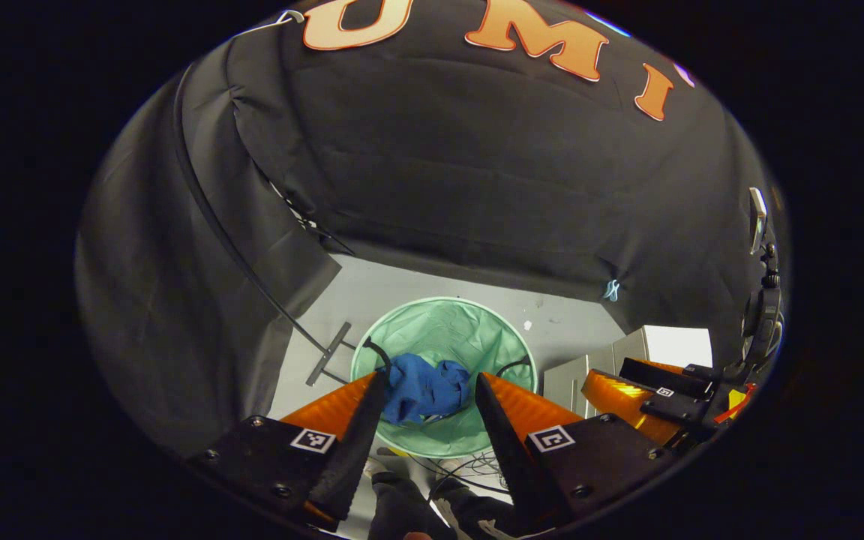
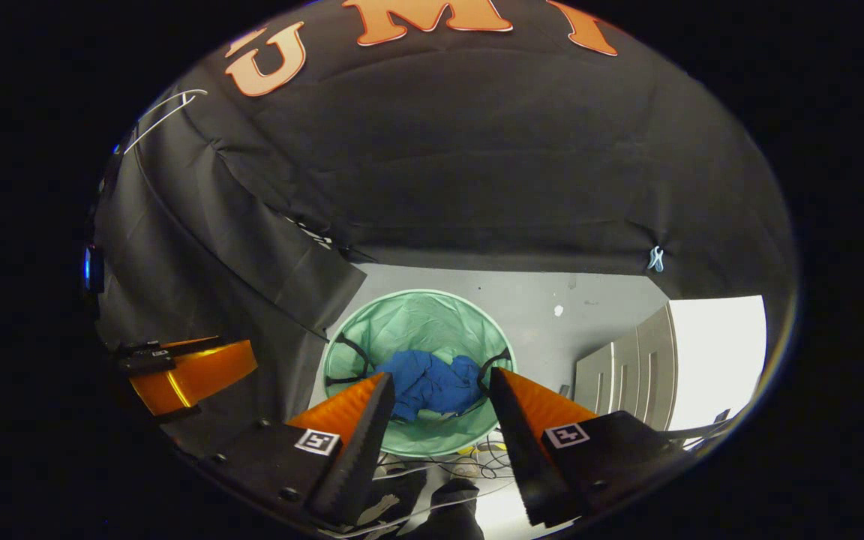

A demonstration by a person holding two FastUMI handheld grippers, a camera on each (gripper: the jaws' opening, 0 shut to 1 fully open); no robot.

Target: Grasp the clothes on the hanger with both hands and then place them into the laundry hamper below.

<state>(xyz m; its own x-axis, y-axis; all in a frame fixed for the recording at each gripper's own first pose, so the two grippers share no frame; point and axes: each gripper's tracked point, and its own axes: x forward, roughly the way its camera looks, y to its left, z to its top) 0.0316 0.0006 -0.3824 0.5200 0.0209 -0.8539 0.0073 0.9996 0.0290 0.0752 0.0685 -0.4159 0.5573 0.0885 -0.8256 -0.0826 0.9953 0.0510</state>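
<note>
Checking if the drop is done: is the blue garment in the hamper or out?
In. The blue garment lies crumpled inside the green hamper, below its rim; both claws hang open above it.

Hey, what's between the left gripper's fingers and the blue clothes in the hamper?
Nothing: in the left gripper view, the open left gripper hangs over the hamper, with only air down to the blue clothes.

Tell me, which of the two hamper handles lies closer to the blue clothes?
In the right gripper view, the right handle of the green hamper: it touches the blue clothes, while the left handle stands apart.
</note>
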